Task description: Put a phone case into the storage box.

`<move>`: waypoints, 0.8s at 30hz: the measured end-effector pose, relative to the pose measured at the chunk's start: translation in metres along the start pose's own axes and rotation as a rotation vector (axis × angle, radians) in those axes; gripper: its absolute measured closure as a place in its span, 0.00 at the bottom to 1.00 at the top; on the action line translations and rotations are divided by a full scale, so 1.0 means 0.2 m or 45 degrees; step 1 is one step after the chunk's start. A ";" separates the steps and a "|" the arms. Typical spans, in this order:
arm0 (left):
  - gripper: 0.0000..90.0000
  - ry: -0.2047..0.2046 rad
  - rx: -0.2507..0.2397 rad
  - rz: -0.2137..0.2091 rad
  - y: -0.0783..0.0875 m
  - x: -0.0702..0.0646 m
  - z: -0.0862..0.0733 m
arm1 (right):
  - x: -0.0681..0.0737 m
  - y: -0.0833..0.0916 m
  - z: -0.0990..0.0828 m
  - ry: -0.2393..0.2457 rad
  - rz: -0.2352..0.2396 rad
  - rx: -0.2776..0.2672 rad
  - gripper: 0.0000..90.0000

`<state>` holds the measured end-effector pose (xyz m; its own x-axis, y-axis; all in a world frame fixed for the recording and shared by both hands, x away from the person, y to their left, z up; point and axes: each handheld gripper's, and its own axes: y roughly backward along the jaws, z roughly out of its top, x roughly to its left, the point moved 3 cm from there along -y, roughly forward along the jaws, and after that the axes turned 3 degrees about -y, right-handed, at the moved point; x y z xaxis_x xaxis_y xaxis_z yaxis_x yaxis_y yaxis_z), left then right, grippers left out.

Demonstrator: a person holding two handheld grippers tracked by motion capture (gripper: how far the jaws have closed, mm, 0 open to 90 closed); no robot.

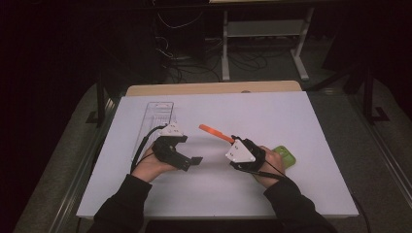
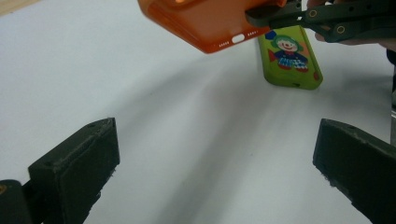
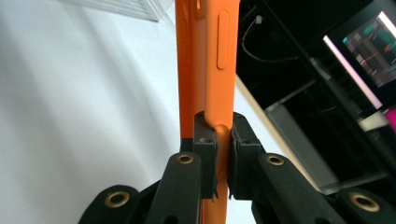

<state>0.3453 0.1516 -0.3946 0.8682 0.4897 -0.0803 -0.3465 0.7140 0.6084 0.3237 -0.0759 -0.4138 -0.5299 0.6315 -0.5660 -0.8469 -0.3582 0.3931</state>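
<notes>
An orange phone case (image 1: 215, 133) is held above the white table, pinched at its edge by my right gripper (image 1: 233, 141). In the right gripper view the case (image 3: 208, 70) stands edge-on between the two black pads (image 3: 204, 140), which press on it. The left gripper view looks up at the case (image 2: 210, 23) from below, with its port cutouts visible. A green phone case (image 2: 292, 58) with a clown picture lies flat on the table behind the right hand (image 1: 284, 156). My left gripper (image 1: 193, 162) rests low on the table, jaws wide apart and empty (image 2: 215, 168).
A clear plastic tray (image 1: 156, 119) lies at the table's back left. The white tabletop (image 1: 272, 116) has a wooden edge at the far side. Beyond it are desk legs, cables and a lit screen (image 3: 369, 42).
</notes>
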 end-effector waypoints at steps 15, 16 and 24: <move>0.00 0.026 -0.028 0.017 0.01 0.01 0.01 | -0.10 -0.01 -0.04 -0.628 0.227 0.026 0.91; 0.00 0.028 -0.031 0.017 0.01 0.01 0.01 | -0.11 -0.01 -0.04 -0.654 0.245 0.027 0.91; 0.00 0.048 -0.038 0.028 0.02 0.01 0.02 | -0.13 -0.02 -0.07 -0.828 0.309 0.032 0.91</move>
<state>0.3475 0.1536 -0.3905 0.8463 0.5237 -0.0970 -0.3764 0.7169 0.5868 0.3407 -0.1007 -0.4108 -0.5626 0.8222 0.0862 -0.7022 -0.5303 0.4750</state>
